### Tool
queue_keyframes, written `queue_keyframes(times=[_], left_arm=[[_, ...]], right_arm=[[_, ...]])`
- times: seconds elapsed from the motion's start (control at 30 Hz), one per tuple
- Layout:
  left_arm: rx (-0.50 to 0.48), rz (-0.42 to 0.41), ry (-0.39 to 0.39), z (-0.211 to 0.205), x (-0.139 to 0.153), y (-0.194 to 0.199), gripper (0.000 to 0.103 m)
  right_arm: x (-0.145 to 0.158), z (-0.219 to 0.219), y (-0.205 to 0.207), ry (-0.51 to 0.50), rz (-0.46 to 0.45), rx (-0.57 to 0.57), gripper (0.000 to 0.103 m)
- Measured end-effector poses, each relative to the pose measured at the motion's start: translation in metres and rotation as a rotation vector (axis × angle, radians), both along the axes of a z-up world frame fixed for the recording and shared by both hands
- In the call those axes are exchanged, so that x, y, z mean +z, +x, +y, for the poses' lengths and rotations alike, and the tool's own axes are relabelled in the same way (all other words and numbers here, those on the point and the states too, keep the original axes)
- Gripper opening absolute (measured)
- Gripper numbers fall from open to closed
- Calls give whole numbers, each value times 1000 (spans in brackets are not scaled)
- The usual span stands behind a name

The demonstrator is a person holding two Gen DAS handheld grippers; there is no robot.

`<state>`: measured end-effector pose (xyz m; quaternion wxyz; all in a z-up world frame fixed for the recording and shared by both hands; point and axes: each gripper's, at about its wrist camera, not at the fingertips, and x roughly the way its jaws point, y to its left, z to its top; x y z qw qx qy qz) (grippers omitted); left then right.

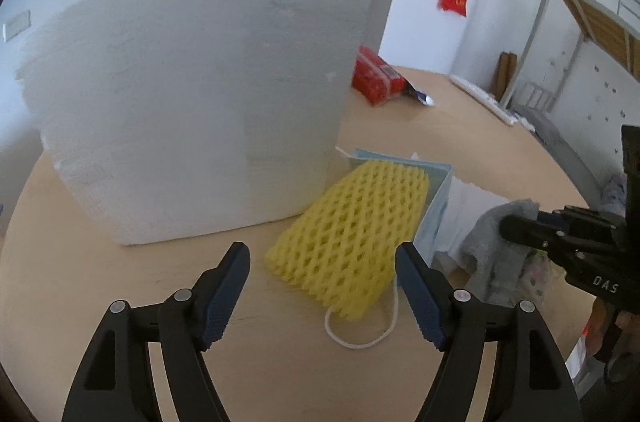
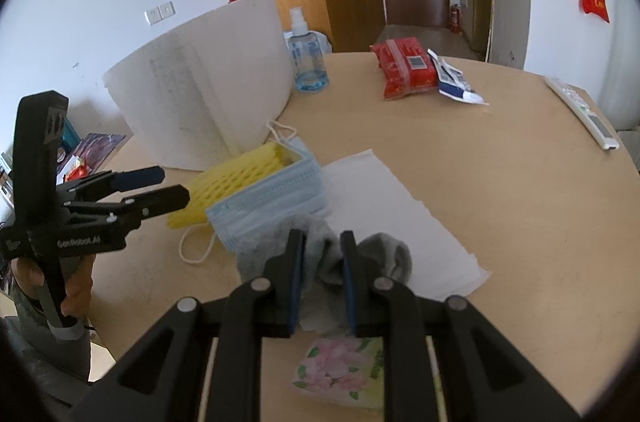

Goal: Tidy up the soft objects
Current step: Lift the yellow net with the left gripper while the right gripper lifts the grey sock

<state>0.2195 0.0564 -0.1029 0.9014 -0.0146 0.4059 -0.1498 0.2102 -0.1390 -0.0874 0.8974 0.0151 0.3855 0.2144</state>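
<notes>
A yellow foam net sleeve (image 1: 352, 242) lies on the wooden table, leaning on a stack of blue face masks (image 2: 268, 210). My left gripper (image 1: 322, 256) is open, just in front of the sleeve, not touching it; it also shows in the right wrist view (image 2: 160, 188). My right gripper (image 2: 322, 242) is shut on a grey sock (image 2: 384, 254), which lies over a white paper sheet (image 2: 384, 206). The sock also shows in the left wrist view (image 1: 492, 238), with the right gripper (image 1: 516, 226) on it.
A big white foam block (image 1: 192, 110) stands behind the sleeve. A spray bottle (image 2: 306, 58), a red packet (image 2: 404, 66), a blue-white wrapper (image 2: 456, 82) and a remote (image 2: 584, 110) lie further back. A flowered tissue pack (image 2: 340, 374) sits under my right gripper.
</notes>
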Motion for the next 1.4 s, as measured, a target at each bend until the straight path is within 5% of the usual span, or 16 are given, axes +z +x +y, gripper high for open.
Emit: queue_keyframes(times=[0.27, 0.53, 1.4], left_arm=[[-14, 64, -14, -5, -12, 20, 75], [-3, 76, -28, -4, -17, 25, 11], [21, -188, -34, -1, 70, -51, 10]], right_arm=[[-1, -1, -1, 7, 2, 1, 22], [3, -4, -4, 21, -9, 0, 22], [53, -16, -42, 74, -152, -31, 22]])
